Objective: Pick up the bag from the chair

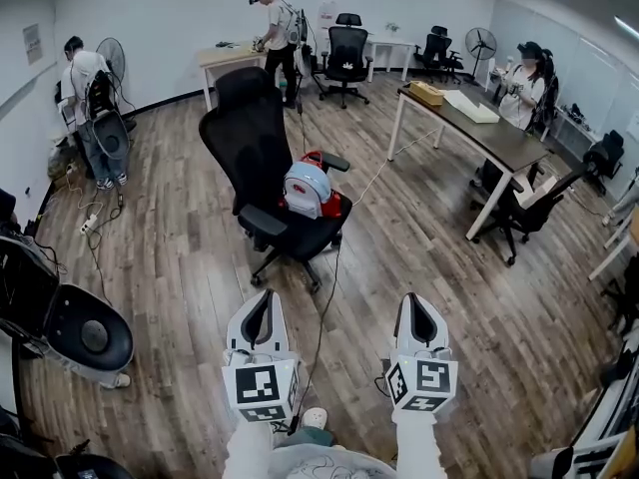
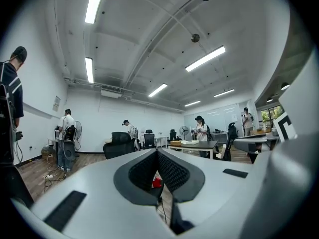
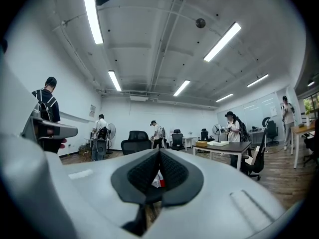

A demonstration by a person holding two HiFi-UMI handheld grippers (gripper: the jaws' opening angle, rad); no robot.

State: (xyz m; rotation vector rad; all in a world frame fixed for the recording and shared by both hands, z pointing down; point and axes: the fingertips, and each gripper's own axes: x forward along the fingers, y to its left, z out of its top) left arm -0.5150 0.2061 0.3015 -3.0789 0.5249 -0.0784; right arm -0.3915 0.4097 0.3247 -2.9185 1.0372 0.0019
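Note:
The bag (image 1: 310, 193), light blue and white with red parts, lies on the seat of a black office chair (image 1: 255, 143) in the middle of the room. Both grippers are held low in front of me, well short of the chair. My left gripper (image 1: 262, 295) and my right gripper (image 1: 414, 297) point toward it, each shut with nothing held. In the left gripper view the tips (image 2: 157, 151) meet, and a bit of the red bag (image 2: 156, 182) shows below them. The right gripper view shows tips (image 3: 159, 151) touching and the bag (image 3: 158, 179) behind them.
A long dark table (image 1: 499, 138) stands at the right with a person and a black chair (image 1: 524, 213) beside it. A cable (image 1: 324, 302) runs across the wooden floor from the chair toward me. Black equipment (image 1: 85, 332) sits at my left. People stand at the back wall.

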